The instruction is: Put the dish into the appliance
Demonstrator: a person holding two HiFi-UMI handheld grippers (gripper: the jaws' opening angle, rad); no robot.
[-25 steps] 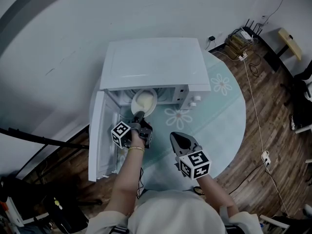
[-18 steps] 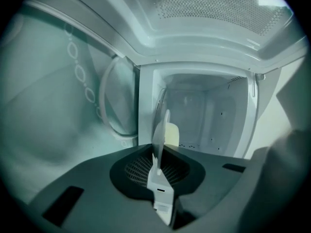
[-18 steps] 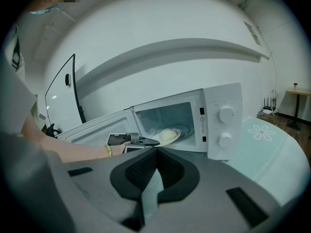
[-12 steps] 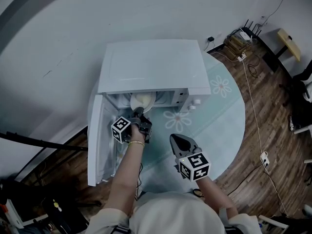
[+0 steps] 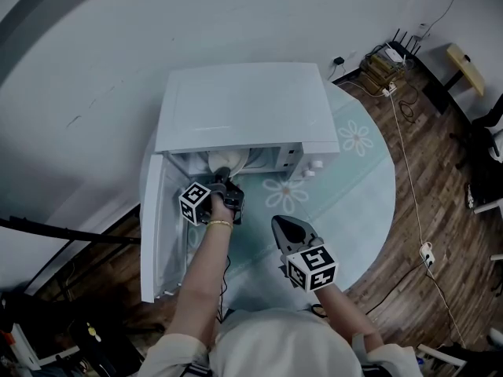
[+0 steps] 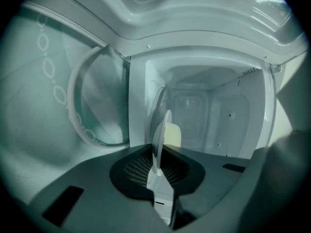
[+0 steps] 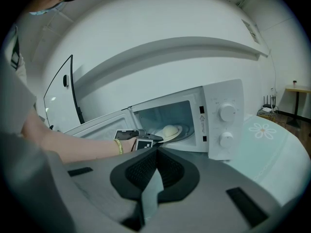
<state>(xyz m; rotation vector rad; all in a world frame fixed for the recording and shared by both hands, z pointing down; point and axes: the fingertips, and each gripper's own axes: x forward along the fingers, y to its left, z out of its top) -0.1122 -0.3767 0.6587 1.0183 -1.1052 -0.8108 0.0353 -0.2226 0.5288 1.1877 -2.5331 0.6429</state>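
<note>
Left gripper view: left gripper (image 6: 158, 173) has its jaws narrow, clamped on the rim of the dish (image 6: 160, 130). The dish reads edge-on, with a pale yellow food lump (image 6: 171, 135) on it. It's past the front opening, inside the cavity of the microwave (image 6: 209, 38). Can't tell if it touches the cavity floor. The door (image 6: 92, 101) is swung open at frame left.

Right gripper view: right gripper (image 7: 155, 152) has its jaws pressed together, nothing between them. It's aimed at the microwave (image 7: 221, 115) from well back. From here the dish (image 7: 171, 131) is slightly tilted in the cavity, with the left gripper (image 7: 148, 139) gripping its near rim. The door (image 7: 95, 125) hangs open beside the person's forearm.

Head view: left gripper (image 5: 222, 177) has its tip at the cavity mouth, and the dish (image 5: 224, 161) is mostly hidden under the microwave (image 5: 244, 104) top. The right gripper (image 5: 279, 225) hangs over the round table (image 5: 357, 191), apart from the microwave front, touching nothing. The door (image 5: 155, 226) stands out to the left.
</note>
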